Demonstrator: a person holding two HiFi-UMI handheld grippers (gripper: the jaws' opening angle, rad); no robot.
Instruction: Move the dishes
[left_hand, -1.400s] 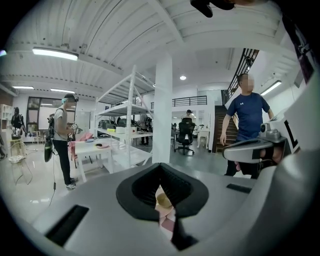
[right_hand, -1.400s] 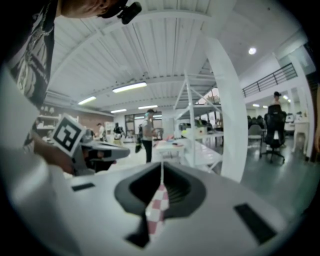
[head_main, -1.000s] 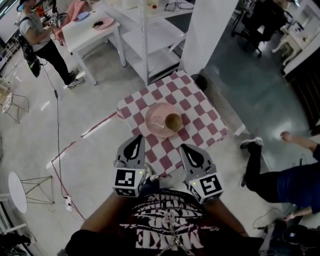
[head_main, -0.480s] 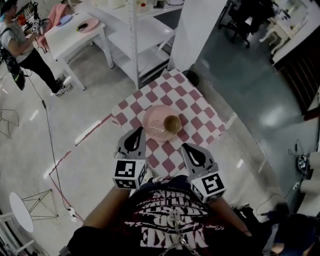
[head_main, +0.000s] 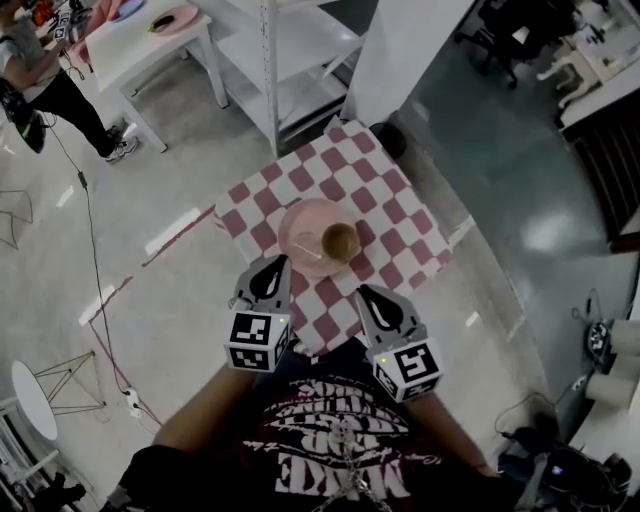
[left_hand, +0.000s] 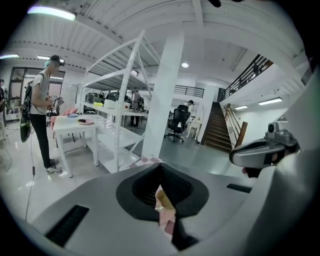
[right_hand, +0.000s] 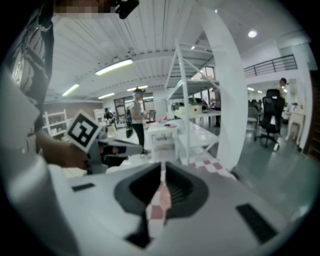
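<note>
A pink plate (head_main: 308, 235) lies in the middle of a small table with a red-and-white checked cloth (head_main: 385, 205) in the head view. A brown bowl (head_main: 340, 240) sits on the plate's right part. My left gripper (head_main: 270, 268) hovers over the table's near edge, just short of the plate, jaws shut and empty. My right gripper (head_main: 370, 297) is beside it to the right, also shut and empty, over the near edge. In the left gripper view a sliver of the pink plate (left_hand: 161, 199) shows through the shut jaws.
A white shelving rack (head_main: 270, 60) and a white pillar (head_main: 400, 50) stand behind the table. A person (head_main: 35, 70) stands by a white table (head_main: 150, 45) at the far left. A red line (head_main: 110, 300) runs across the floor. A round white stool (head_main: 35, 400) is at the lower left.
Both grippers have moved a little forward and down toward the checked table. The person lying at the right of the earlier head view is out of view now.
</note>
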